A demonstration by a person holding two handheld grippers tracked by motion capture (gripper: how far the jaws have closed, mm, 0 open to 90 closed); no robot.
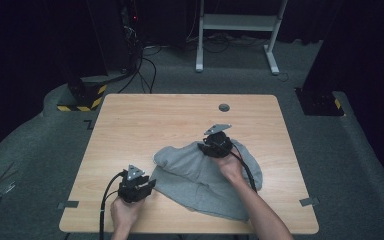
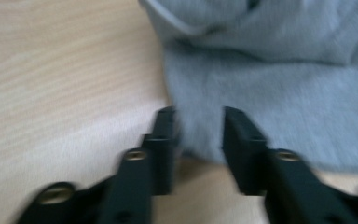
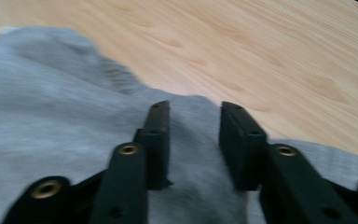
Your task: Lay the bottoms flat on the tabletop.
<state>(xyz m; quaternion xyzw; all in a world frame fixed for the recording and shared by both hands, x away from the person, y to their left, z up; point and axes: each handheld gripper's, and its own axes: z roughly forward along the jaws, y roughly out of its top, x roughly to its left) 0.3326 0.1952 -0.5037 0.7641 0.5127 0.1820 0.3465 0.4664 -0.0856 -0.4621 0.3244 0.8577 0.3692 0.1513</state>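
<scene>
A crumpled grey garment (image 1: 207, 180) lies on the front half of the wooden table (image 1: 145, 120). My left gripper (image 1: 149, 185) is at the garment's left edge, held in a hand near the table's front. In the left gripper view its jaws (image 2: 199, 116) stand open, with the hem of the grey cloth (image 2: 270, 88) just past the tips. My right gripper (image 1: 211, 146) rests over the garment's far edge. In the right gripper view the jaws (image 3: 193, 109) are apart above the grey fabric (image 3: 51, 116), with nothing pinched between the pads.
A round grommet (image 1: 224, 107) sits near the table's far edge. Tape pieces (image 1: 68, 204) (image 1: 306, 201) mark the front corners. On the floor beyond are a black stand with yellow-black stripes (image 1: 82, 97), cables, a white desk frame (image 1: 237, 22) and a black base (image 1: 319, 102).
</scene>
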